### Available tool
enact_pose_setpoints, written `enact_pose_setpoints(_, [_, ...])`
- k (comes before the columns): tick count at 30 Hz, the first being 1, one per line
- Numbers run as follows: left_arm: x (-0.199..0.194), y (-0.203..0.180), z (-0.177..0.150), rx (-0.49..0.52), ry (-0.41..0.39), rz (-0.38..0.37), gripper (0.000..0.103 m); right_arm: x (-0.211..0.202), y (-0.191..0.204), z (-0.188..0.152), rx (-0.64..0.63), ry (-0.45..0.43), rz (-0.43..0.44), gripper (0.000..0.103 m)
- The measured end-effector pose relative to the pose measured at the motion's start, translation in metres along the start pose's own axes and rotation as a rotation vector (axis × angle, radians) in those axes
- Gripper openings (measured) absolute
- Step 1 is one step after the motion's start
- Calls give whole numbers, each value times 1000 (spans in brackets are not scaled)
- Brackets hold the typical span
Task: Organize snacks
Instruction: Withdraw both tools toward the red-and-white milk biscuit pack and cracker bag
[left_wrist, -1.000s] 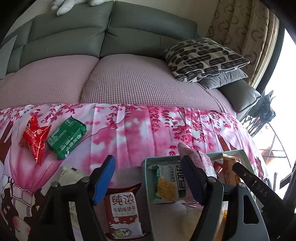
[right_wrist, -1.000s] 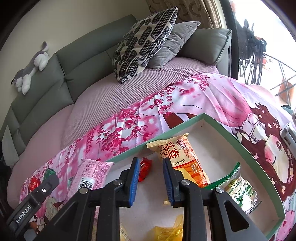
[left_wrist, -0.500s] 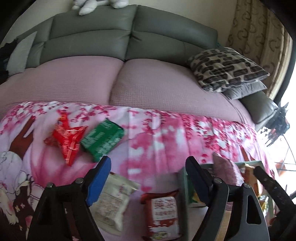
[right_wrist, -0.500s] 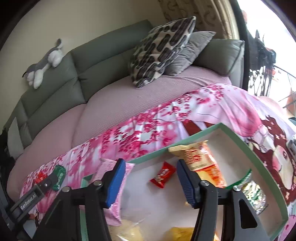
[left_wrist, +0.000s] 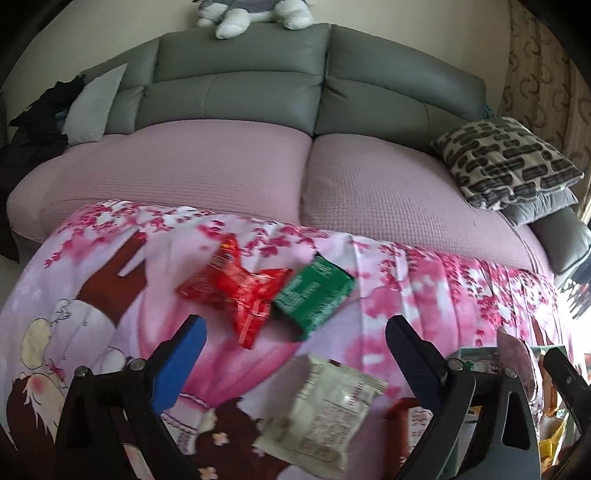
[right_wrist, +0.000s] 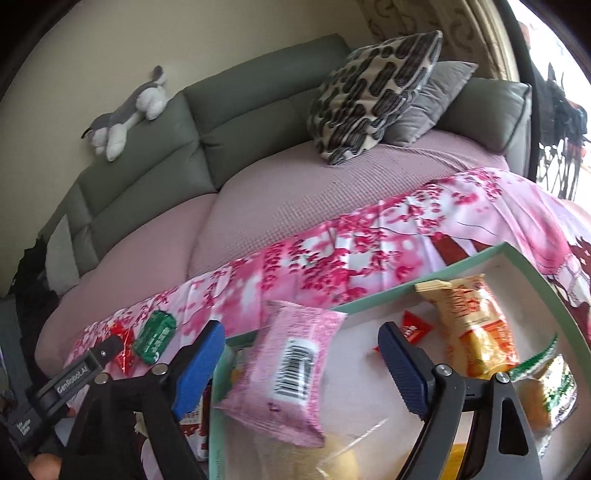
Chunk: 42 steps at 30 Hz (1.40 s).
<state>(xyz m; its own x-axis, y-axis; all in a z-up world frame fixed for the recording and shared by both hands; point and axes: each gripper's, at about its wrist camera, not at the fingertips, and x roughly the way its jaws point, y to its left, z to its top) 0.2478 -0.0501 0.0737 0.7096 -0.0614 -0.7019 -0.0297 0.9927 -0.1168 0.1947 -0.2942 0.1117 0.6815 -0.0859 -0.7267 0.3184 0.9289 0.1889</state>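
Both grippers have their jaws opening. My left gripper (left_wrist: 295, 322) hovers over the pink flowered cloth (left_wrist: 424, 295), nothing pressed between its blue pads. Ahead of it lie a red packet (left_wrist: 240, 295) and a green packet (left_wrist: 314, 295) touching each other, with a white packet (left_wrist: 325, 406) closer in, under the jaws. My right gripper (right_wrist: 301, 326) has a pink barcode packet (right_wrist: 291, 365) between its fingers, pads clear of it. That packet leans over the left wall of the green-rimmed box (right_wrist: 388, 291). One finger of the left gripper (right_wrist: 85, 365) shows at the lower left.
The box holds an orange packet (right_wrist: 472, 325), a small red sachet (right_wrist: 415, 328), a green-and-white packet (right_wrist: 546, 384) and yellow bags near the front. Behind the cloth, a pink-covered grey sofa (left_wrist: 240, 85) carries patterned cushions (left_wrist: 506, 158) and a plush toy (right_wrist: 125, 114).
Both pairs of jaws have spread much wider. The left view has swung left from the box to the loose packets. The right view has shifted left, bringing the pink packet between its fingers.
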Motion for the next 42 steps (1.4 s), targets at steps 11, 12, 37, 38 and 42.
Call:
enact_pose_setpoints(11, [0,35,3,-72,-3,38,98,1,27,-6,-56,-30,84,103])
enact_pose_setpoints(12, [1,37,3,-74,2,38,98,1,29,-6,-60,-32,90,103])
enact_pose_setpoints(37, [-5,57,-3,4,83,37,98,8,94,-37,-200,137,193,88])
enact_pose_setpoints(38, [-5,54,-3,16,87,29,98,9,95,-38,-203,146,197,85])
enact_pose_setpoints(42, [-3,50,-4,33,106,20,98,16,100,-44,-221,190,223,77])
